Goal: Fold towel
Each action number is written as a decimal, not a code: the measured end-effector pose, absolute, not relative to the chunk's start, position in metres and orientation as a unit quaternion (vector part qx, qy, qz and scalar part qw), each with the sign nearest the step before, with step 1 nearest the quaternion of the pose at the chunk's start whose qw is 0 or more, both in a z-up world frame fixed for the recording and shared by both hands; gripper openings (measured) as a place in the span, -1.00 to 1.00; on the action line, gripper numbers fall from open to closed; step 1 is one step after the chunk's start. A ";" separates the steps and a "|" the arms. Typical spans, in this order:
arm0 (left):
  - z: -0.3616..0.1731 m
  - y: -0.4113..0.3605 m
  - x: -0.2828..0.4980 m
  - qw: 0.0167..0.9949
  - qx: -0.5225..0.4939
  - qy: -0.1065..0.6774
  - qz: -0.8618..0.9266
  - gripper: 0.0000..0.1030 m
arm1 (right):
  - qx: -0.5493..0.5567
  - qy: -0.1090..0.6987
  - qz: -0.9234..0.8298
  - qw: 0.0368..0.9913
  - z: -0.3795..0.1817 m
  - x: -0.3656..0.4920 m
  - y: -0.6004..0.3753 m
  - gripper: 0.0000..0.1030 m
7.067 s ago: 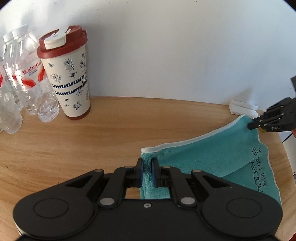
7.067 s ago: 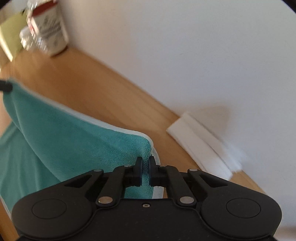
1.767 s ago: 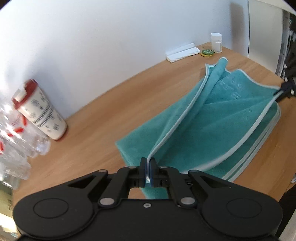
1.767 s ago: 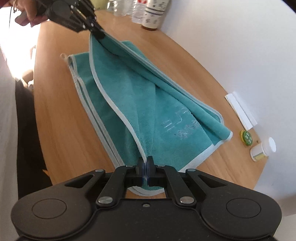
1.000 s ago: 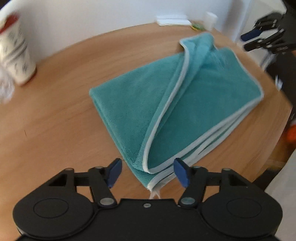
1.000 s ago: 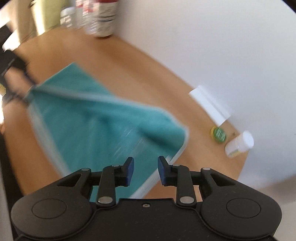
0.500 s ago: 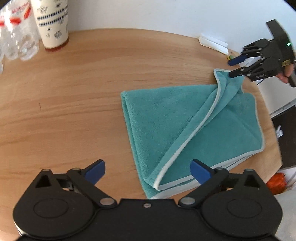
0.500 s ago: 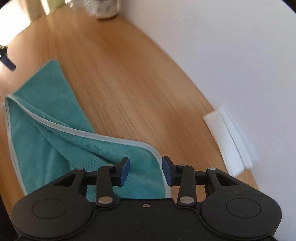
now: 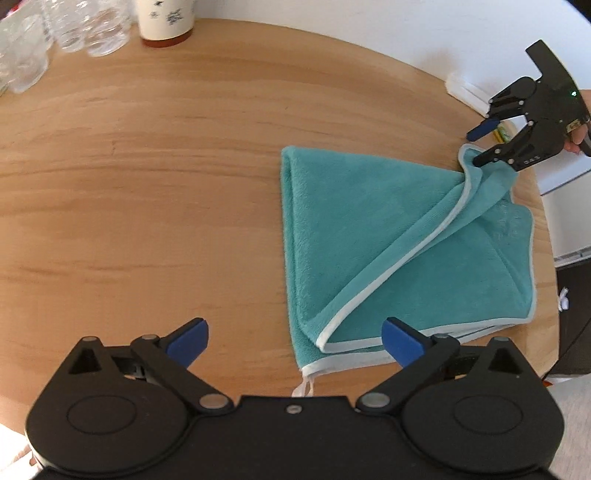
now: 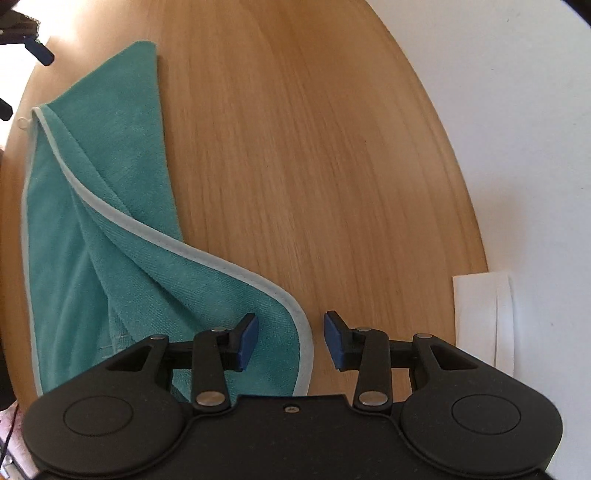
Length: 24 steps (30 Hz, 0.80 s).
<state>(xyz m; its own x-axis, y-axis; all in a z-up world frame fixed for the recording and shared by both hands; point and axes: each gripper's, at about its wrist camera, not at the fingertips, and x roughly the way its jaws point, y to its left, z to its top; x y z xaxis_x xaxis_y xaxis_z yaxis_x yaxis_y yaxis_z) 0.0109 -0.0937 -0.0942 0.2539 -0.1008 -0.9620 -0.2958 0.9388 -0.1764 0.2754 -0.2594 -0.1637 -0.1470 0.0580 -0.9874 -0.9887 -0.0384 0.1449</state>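
The teal towel (image 9: pixel 388 236) lies folded on the round wooden counter (image 9: pixel 147 166), toward its right edge, but the top layer sits askew: its pale-bound edge runs diagonally from the near corner up to a bunched, raised corner at the far right. The right tongs (image 10: pixel 290 341) are spread open with that bound corner lying between their blue pads, not yet pinched. The left tongs (image 9: pixel 293 341) hang wide open above the near corner, holding nothing.

The step in hand looks like squaring up the top layer. It would go best if the right tongs close on the bound hem alone, then draw it outward until the edges line up, while the left tongs pin the near corner so the lower layers stay put.

A white paper strip (image 10: pixel 484 317) lies just beside the right tongs; a patterned cup (image 9: pixel 164 18) and bottles (image 9: pixel 55 33) stand well apart.
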 end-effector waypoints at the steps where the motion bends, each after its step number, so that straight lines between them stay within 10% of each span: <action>1: -0.094 -0.094 0.009 0.773 -0.163 0.609 0.072 0.98 | -0.458 0.513 0.558 0.464 -0.164 0.276 -0.259 -0.32; 2: -0.094 -0.094 0.007 0.772 -0.164 0.609 0.079 0.98 | -0.462 0.516 0.560 0.455 -0.165 0.274 -0.258 -0.68; 5: -0.091 -0.096 0.000 0.774 -0.167 0.604 0.094 0.98 | -0.470 0.511 0.560 0.453 -0.165 0.267 -0.259 -0.80; 24: -0.075 -0.120 -0.017 0.802 -0.138 0.570 0.113 0.98 | -0.382 0.370 0.558 0.637 -0.052 0.176 -0.384 -0.88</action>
